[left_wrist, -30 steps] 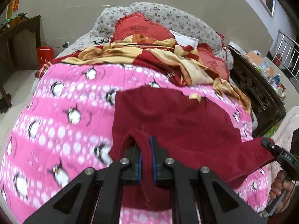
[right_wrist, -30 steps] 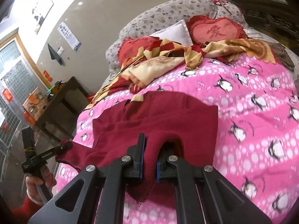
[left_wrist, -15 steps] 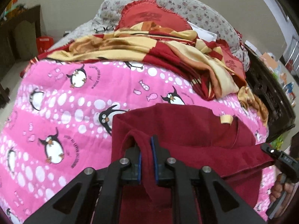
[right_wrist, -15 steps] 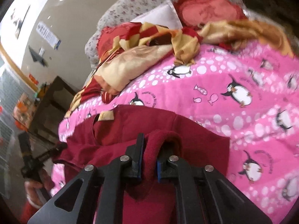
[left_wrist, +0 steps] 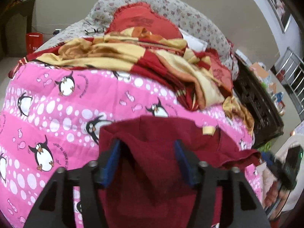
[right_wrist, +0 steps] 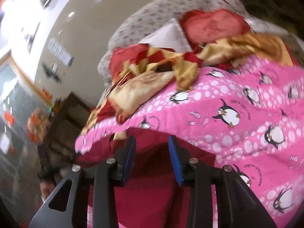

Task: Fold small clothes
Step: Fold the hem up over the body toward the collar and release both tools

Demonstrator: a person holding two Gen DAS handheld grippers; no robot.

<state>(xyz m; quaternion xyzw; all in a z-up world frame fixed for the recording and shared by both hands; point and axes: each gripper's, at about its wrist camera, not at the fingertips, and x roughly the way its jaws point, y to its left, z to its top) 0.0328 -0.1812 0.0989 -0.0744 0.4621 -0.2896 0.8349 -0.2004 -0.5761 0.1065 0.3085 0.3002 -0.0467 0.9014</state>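
The dark red garment (left_wrist: 161, 171) lies on the pink penguin quilt (left_wrist: 57, 114) that covers the bed, at the near end of the quilt. Its far hem runs straight across the quilt, with a small cream tag (left_wrist: 209, 131) at the hem's right end in the left wrist view. Beyond that hem a wide band of bare quilt stretches to the rumpled red-and-gold blanket (left_wrist: 152, 60), and more bare quilt lies off the garment's left edge. Off the garment's right side the quilt ends at a dark carved piece of furniture (left_wrist: 256, 104), so that side is tight.

The left gripper (left_wrist: 147, 161) has just been opening its jaws. They now stand well apart, and a soft ridge of the red cloth rises between them, clear of both blue pads (left_wrist: 112, 163). The right gripper (right_wrist: 152, 159) has also just been opening. Its jaws stand parted over the garment (right_wrist: 152, 199) with red cloth lying loose between them, and the pads do not press it.

The garment is a fleecy, deep maroon, doubled over itself with a rounded fold at the near left corner. A sleeve-like flap (left_wrist: 239, 157) trails off to the right toward the other gripper, which is blurred there. The right wrist view is smeared.
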